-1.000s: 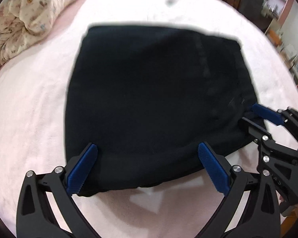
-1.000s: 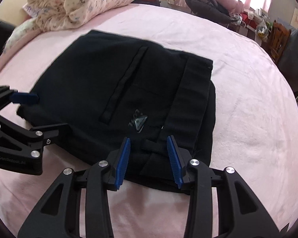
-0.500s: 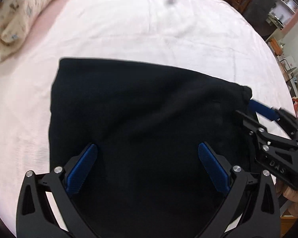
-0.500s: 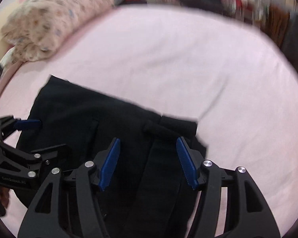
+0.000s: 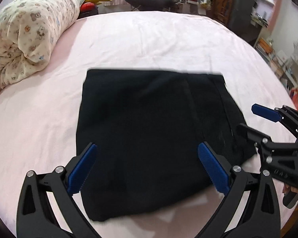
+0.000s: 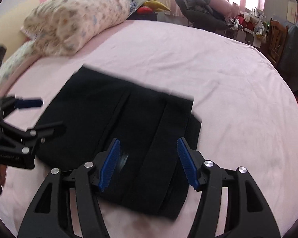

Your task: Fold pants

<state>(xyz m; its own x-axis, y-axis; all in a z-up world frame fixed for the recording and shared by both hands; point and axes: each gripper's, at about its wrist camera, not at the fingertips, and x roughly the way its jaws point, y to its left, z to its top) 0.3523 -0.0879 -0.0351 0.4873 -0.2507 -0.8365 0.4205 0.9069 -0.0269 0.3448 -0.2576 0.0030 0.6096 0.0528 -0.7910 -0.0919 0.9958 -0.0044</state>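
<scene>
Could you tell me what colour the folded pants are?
Black pants, clearest in the left wrist view.

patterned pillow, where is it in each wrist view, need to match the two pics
Left wrist view: the patterned pillow fills the upper left corner, on the pink bed, up-left of the folded black pants.
Right wrist view: the pillow lies upper left, nearer the top centre, beyond the pants' far left corner.
Shared landmark: the yellow and red toys just right of the pillow.
</scene>
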